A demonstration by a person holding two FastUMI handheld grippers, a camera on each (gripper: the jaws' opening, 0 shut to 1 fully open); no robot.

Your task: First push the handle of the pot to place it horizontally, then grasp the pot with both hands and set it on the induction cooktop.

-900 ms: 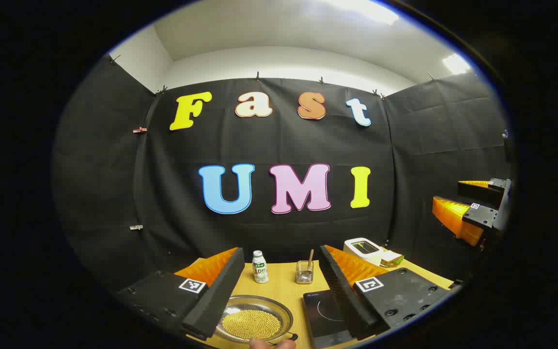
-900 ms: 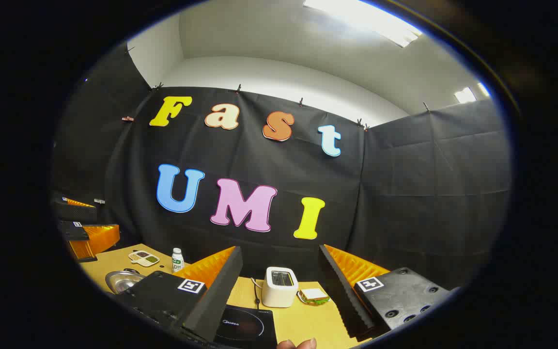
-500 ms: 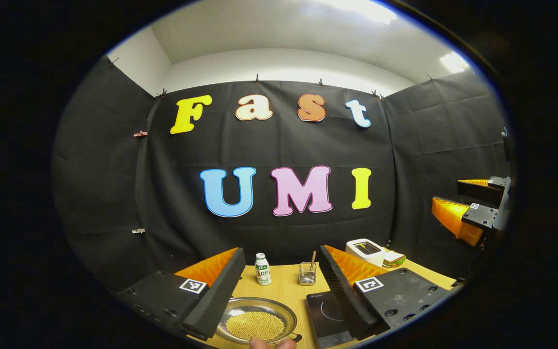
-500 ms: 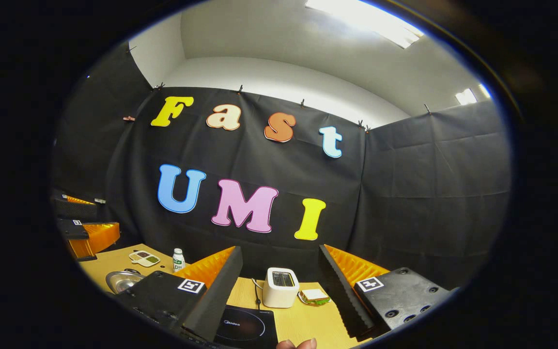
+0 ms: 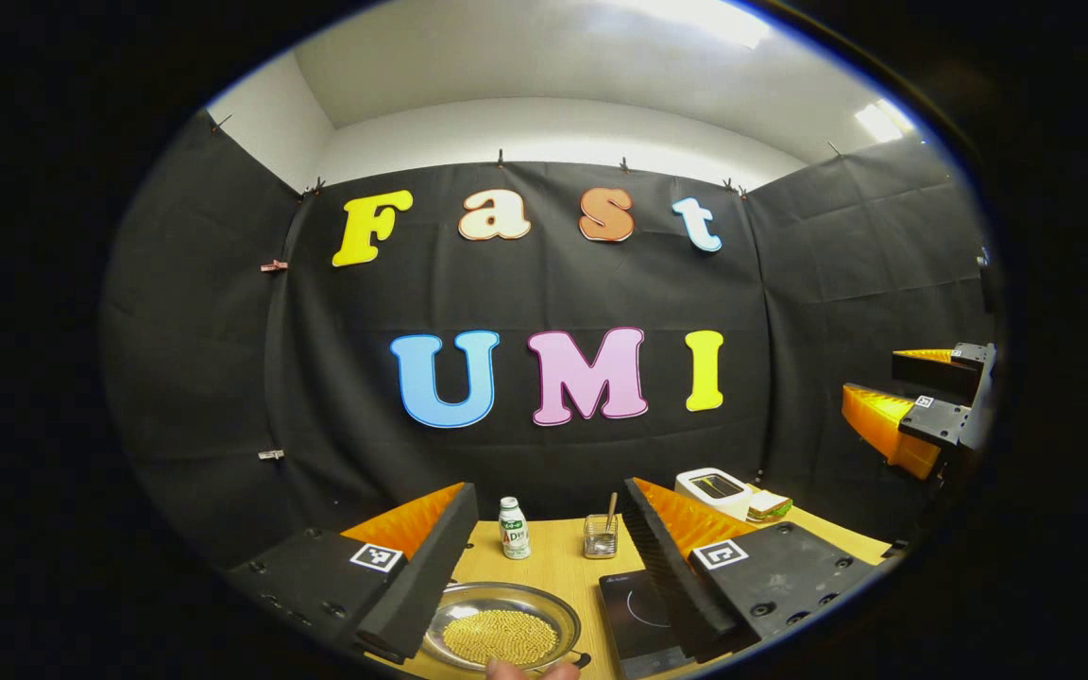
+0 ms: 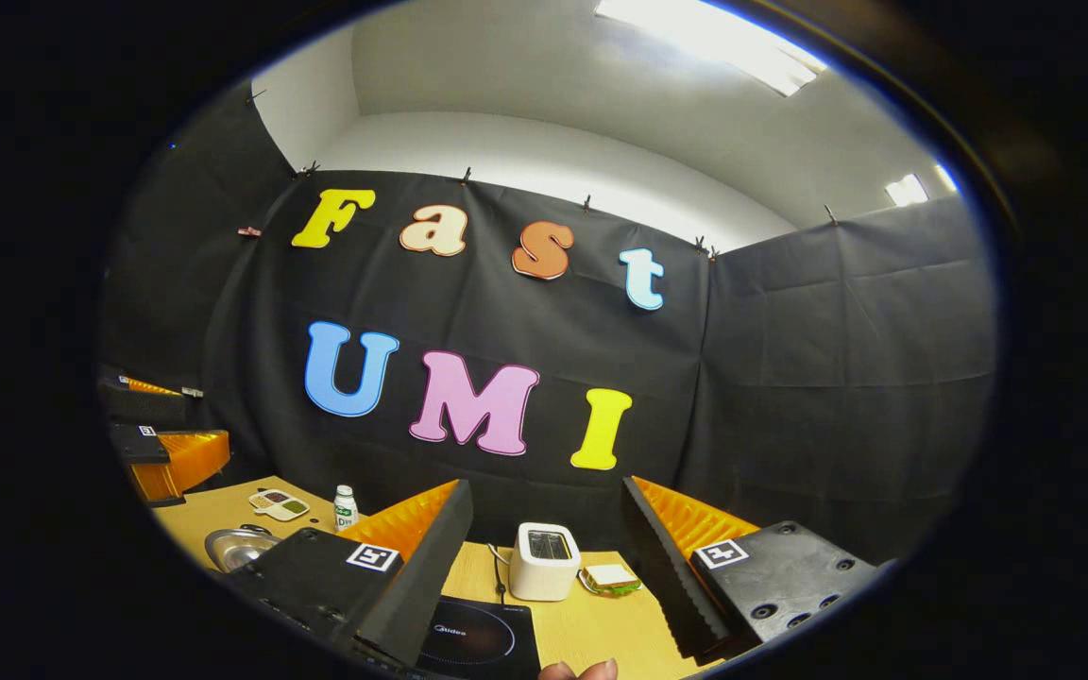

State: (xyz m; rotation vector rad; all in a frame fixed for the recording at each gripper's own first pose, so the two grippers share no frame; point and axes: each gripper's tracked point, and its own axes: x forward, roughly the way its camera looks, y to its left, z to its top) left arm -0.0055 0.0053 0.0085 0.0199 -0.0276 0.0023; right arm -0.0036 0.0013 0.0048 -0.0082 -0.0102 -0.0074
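left gripper view: left gripper [image 5: 544, 567] held above the table [image 5: 553, 567], fingers spread wide with nothing between them, pointed toward the pot [image 5: 501, 625] of yellow beads just below; induction cooktop [image 5: 634, 614] lies just beside the pot, probably so the transfer is short. right gripper view: right gripper [image 6: 544, 567] likewise wide apart and empty, over the cooktop [image 6: 478, 637]; pot [image 6: 237, 546] sits well to its left, handle not yet pushed.
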